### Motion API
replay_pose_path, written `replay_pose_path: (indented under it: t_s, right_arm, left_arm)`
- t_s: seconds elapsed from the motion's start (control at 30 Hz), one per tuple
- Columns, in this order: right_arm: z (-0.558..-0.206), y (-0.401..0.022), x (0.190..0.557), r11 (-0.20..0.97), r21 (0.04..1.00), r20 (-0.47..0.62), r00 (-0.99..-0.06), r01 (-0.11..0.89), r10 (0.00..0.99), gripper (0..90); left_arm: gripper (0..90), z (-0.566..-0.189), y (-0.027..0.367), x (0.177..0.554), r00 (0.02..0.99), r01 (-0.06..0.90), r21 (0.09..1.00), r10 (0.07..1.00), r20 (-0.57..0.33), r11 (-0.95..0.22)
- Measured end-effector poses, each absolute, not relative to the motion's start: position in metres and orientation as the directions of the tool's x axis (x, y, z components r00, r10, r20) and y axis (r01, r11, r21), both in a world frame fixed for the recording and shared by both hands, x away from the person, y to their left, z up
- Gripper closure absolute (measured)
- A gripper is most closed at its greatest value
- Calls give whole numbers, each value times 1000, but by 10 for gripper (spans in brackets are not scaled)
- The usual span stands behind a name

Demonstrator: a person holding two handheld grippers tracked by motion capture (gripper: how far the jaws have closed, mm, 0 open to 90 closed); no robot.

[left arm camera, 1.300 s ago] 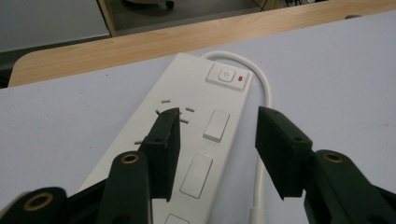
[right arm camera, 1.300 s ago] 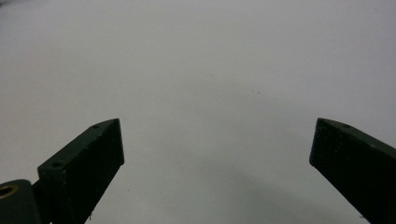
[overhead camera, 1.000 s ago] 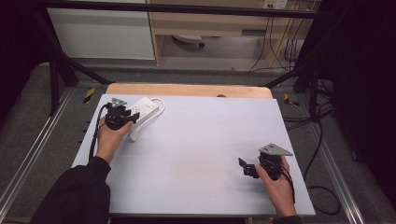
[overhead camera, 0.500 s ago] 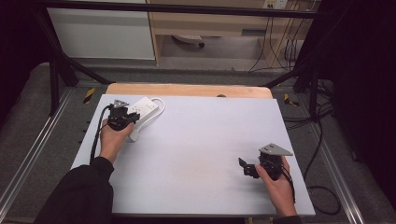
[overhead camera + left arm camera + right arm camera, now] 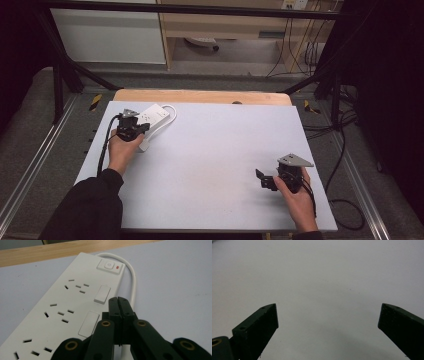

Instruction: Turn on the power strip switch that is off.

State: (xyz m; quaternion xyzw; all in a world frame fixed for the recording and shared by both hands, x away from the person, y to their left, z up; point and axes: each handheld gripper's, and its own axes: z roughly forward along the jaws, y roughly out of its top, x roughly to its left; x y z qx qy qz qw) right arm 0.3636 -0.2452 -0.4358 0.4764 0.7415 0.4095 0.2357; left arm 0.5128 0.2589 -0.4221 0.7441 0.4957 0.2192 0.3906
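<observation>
A person sits at a table (image 5: 210, 165) with a pale grey top and holds a black claw in each hand.

The left claw (image 5: 118, 301) is up at the far left part of the table, over a white power strip (image 5: 65, 310). Its two jaws are pressed tight together with nothing between them. The closed tip sits by the right edge of the strip, just next to two flat white switches (image 5: 102, 294). I think the jaws are clenched like this to make one thin poking finger, good for pushing a switch. A wide open claw would be clumsy for that. I cannot tell if the tip touches the strip or only hangs above it.

The power strip lies flat with its holes facing up, near the far wooden edge of the table. At its far end there is a round button with a small red mark (image 5: 118, 266) beside it (maybe a light, but I am not sure). Its white cord (image 5: 132, 277) loops around that end and runs down beside the closed jaws.

The right claw (image 5: 265, 178) is well apart from all this, low over the near right part of the table. Its jaws are spread wide and hold nothing, with bare table under them. My guess is that it just waits there, out of the way, ready if it is needed.
</observation>
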Motion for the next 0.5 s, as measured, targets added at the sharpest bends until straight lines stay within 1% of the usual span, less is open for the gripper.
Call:
replay_pose_path:
  t_s: [0.23,0.5]
  right_arm:
    - [-436,-245,364,214,831,41,-440,514,897,33]
    - [-436,-245,364,212,830,44,-438,516,898,32]
  left_arm:
    - [900,-424,259,516,409,563,800,911,-53,-206]
    - [900,-428,265,524,370,569,799,928,-41,-192]
